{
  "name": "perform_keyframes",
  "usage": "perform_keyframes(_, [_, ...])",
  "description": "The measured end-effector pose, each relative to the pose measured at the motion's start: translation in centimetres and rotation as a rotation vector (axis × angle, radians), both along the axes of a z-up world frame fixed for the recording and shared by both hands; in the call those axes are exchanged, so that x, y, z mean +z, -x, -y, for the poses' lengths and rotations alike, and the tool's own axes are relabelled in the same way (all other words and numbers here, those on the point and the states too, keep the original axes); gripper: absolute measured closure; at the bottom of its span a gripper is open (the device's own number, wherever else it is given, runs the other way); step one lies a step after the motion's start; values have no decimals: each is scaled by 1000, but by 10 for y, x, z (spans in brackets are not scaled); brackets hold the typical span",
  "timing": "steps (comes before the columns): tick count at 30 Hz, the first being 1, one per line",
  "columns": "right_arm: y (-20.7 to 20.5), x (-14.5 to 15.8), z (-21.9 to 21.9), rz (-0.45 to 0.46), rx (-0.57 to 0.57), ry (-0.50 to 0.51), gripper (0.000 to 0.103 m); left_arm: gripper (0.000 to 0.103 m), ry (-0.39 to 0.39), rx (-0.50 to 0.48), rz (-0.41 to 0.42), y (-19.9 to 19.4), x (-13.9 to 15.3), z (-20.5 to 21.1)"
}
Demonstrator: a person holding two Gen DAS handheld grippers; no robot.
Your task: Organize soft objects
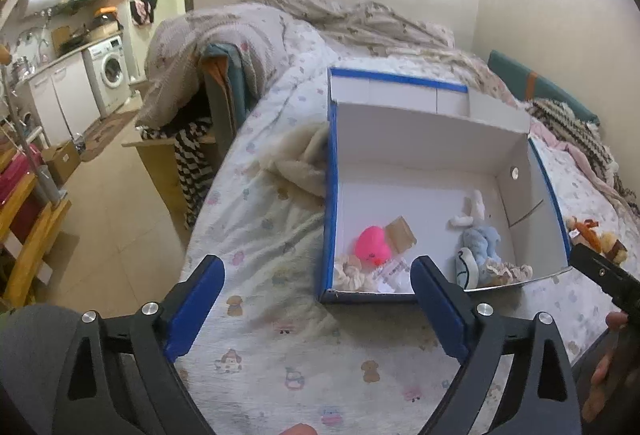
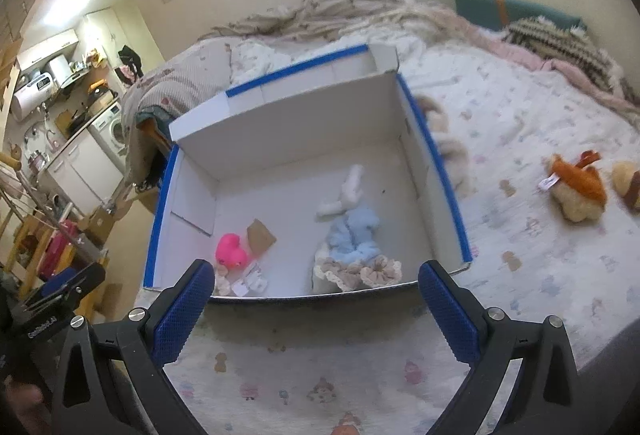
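Note:
A white box with blue edges lies open on the bed. Inside are a pink soft toy, a blue and white plush rabbit, a cream frilly scrunchie and a brown card. An orange and cream plush toy lies on the bed right of the box. My left gripper is open and empty in front of the box. My right gripper is open and empty before the box's near wall.
The bed has a patterned white sheet and rumpled blankets at the back. A cream fleece lies left of the box. Beyond the bed's left edge are tiled floor, a washing machine and wooden furniture.

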State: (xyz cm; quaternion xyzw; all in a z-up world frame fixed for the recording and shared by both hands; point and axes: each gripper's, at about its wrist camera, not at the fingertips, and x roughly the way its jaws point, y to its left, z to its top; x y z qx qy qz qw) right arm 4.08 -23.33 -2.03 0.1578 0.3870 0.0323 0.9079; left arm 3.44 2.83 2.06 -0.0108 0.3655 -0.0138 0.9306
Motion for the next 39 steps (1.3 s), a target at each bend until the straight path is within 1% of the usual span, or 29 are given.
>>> perform_keyframes(1, [4, 2, -1, 16, -7, 11, 0, 4, 4, 2, 18, 4, 2, 0])
perform_keyframes(4, [13, 7, -7, 66, -17, 55, 0, 3, 1, 10, 71, 16, 8, -2])
perform_keyframes(7, [22, 14, -17, 133, -6, 132, 0, 3, -9, 28, 107, 23, 11, -4])
perform_keyframes(9, [26, 18, -24, 165, 7, 182, 0, 3, -13, 35, 117, 24, 12, -4])
perform_keyframes(12, [26, 20, -32, 184, 25, 221, 0, 2, -58, 55, 138, 29, 11, 0])
perform_keyframes(15, [24, 17, -35, 169, 35, 222, 0, 2, -44, 16, 136, 31, 9, 7])
perform_keyframes(19, [24, 16, -34, 169, 37, 215, 0, 2, -60, 1, 141, 31, 8, 12])
perform_keyframes(39, [24, 14, -36, 159, 30, 215, 0, 2, -46, -5, 123, 29, 3, 11])
